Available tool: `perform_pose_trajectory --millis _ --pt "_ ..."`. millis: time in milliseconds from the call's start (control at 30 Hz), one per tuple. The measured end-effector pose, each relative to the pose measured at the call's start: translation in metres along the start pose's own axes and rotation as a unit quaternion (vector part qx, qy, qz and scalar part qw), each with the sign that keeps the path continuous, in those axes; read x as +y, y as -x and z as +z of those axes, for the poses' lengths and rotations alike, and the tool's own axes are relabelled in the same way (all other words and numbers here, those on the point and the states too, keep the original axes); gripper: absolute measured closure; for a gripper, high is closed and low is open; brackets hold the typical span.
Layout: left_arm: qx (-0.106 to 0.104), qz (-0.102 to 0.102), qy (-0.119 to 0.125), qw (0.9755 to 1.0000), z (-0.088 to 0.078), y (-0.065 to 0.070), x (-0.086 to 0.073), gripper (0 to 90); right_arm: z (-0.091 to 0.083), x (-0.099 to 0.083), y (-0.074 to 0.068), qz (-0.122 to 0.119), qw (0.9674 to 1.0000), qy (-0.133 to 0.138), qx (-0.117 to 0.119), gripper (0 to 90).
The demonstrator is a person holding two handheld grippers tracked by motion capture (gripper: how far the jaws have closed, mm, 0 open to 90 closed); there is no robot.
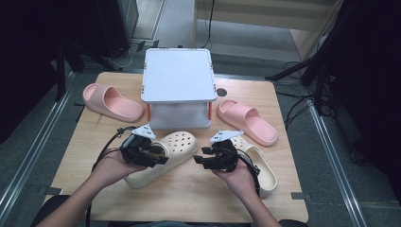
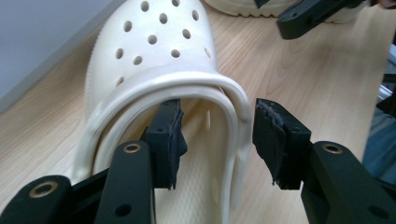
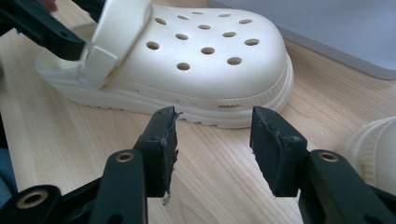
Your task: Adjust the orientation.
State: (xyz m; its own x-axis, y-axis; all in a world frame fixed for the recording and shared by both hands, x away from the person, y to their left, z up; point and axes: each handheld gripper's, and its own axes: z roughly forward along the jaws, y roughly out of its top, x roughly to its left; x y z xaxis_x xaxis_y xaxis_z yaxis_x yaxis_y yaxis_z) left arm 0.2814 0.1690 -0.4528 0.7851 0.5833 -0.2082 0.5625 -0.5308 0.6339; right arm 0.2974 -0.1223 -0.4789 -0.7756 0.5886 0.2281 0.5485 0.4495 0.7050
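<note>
Cream perforated clog [image 2: 159,51] (heel strap raised), left gripper [image 2: 217,140] gaping astride its rim, unclamped

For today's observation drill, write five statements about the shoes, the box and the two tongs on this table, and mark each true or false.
1. Two pink slides flank the white box. True.
2. The left tongs straddle the cream clog's collar wall, open. True.
3. The right tongs clamp a clog. False: they are open with nothing between them.
4. The box's lid is off. False: it is on.
5. Both cream clogs lie nearer the person than the box. True.
</note>
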Motion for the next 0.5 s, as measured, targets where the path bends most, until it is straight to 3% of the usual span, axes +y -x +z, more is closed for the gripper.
perform_pose_trajectory --millis 133,233,500 --pt "0.009 -0.007 0.009 0.9999 -0.017 -0.006 -0.002 55.3 0.002 0.001 -0.002 0.008 0.9999 0.006 0.001 54.1" --pt "0.011 -0.016 0.013 0.9997 -0.025 -0.016 -0.004 62.7 0.003 0.002 -0.003 0.008 0.9999 0.007 0.002 60.1" --pt "0.038 -0.035 0.014 0.9986 -0.028 -0.046 -0.013 77.6 0.012 0.004 -0.008 0.009 0.9999 0.006 0.006 77.5"
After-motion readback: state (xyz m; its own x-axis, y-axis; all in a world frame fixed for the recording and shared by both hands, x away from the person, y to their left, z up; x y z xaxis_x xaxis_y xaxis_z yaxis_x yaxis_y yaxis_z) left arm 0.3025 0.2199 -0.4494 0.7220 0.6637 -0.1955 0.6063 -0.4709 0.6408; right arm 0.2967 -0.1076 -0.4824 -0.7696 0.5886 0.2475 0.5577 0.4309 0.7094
